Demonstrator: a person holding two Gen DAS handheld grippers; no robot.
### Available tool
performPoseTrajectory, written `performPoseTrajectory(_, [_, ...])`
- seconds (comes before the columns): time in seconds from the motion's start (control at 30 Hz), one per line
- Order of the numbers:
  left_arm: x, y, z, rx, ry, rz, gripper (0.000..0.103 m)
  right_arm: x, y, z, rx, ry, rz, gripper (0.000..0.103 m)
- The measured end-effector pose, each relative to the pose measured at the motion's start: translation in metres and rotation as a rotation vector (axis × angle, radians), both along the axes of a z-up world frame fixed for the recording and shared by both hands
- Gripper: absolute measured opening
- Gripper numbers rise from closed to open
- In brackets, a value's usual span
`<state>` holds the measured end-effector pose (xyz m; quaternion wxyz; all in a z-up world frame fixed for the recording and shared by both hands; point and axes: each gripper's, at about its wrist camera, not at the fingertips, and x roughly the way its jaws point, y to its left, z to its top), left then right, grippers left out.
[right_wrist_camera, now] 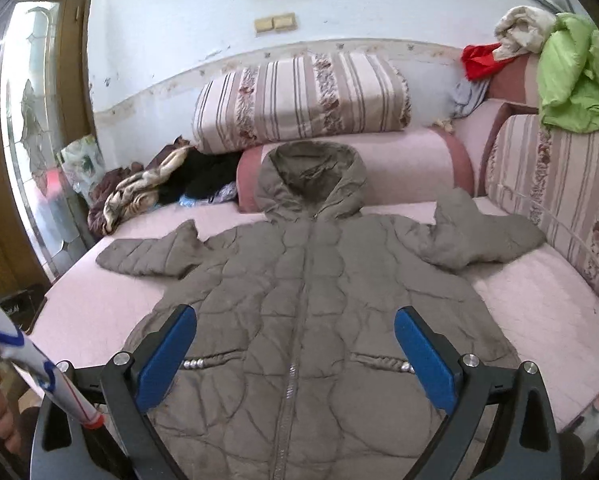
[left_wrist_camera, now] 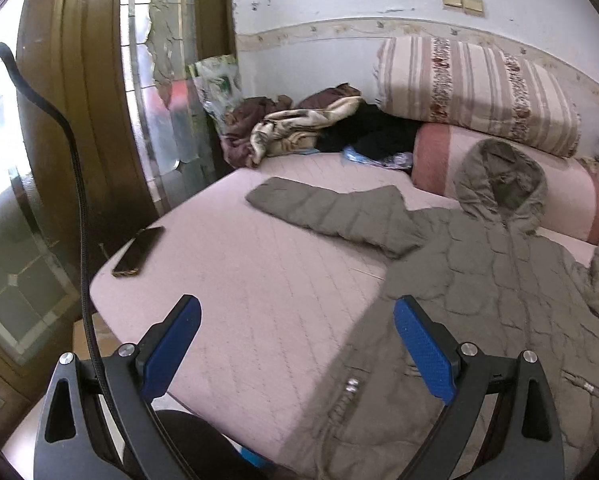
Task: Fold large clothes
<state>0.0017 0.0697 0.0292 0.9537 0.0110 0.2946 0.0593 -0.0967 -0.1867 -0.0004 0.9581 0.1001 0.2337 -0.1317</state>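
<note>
Right wrist view: grey-green quilted hooded coat (right_wrist_camera: 299,280) spread flat, front up, on pink quilted bed (right_wrist_camera: 539,312). Zip closed down the middle, hood (right_wrist_camera: 311,176) leaning on a pink bolster (right_wrist_camera: 415,160), both sleeves thrown out sideways. Right hand-held gripper (right_wrist_camera: 295,356) above the coat's lower front, blue pads (right_wrist_camera: 427,360) wide apart, nothing between them, one over each pocket area. Striped floral quilt roll (right_wrist_camera: 299,96) on top of the bolster against the wall. Similar striped cushion (right_wrist_camera: 559,192) along the right side, with green cloth (right_wrist_camera: 575,80), cream cloth and red cloth (right_wrist_camera: 479,60) piled above it. Heap of brown, cream and black clothes (right_wrist_camera: 159,188) at the far left corner of the bed.

Left wrist view: same coat (left_wrist_camera: 479,300) filling the right half, hem hanging over the near bed edge, one sleeve (left_wrist_camera: 331,212) stretched leftward across the bed (left_wrist_camera: 239,280). Left hand-held gripper (left_wrist_camera: 295,348) likewise spread open and empty, its right pad (left_wrist_camera: 423,352) over the coat's side edge, its left pad over bare mattress. Dark phone (left_wrist_camera: 139,250) flat near the left bed edge, well apart from the coat. Black cable (left_wrist_camera: 79,208) curving down past the wooden door frame (left_wrist_camera: 67,80). Clothes heap (left_wrist_camera: 299,124) and quilt roll (left_wrist_camera: 475,88) at the far end.
</note>
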Motion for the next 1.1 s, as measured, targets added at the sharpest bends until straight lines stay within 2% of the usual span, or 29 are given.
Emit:
performPoseTrajectory(0.1, [0.007, 0.005, -0.001, -0.004, 0.026, 0.022, 0.097, 0.017, 0.004, -0.007, -0.012, 0.116, 0.029, 0.101])
performPoseTrajectory(0.3, [0.036, 0.006, -0.017, 0.05, 0.082, 0.052, 0.097, 0.033, 0.001, -0.024, -0.053, 0.22, 0.014, 0.101])
performPoseTrajectory(0.47, [0.056, 0.008, -0.033, 0.035, 0.138, 0.021, 0.097, 0.052, -0.011, -0.036, -0.043, 0.294, -0.012, 0.1])
performPoseTrajectory(0.8, [0.077, 0.01, -0.054, 0.021, 0.188, -0.003, 0.097, 0.078, -0.017, -0.04, -0.031, 0.327, -0.028, 0.1])
performPoseTrajectory(1.03, [0.097, 0.012, -0.061, 0.045, 0.207, -0.001, 0.097, 0.094, -0.017, -0.04, -0.045, 0.346, -0.027, 0.1])
performPoseTrajectory(1.1, [0.104, 0.014, -0.062, 0.058, 0.204, 0.002, 0.097, 0.099, -0.018, -0.04, -0.051, 0.351, -0.028, 0.097])
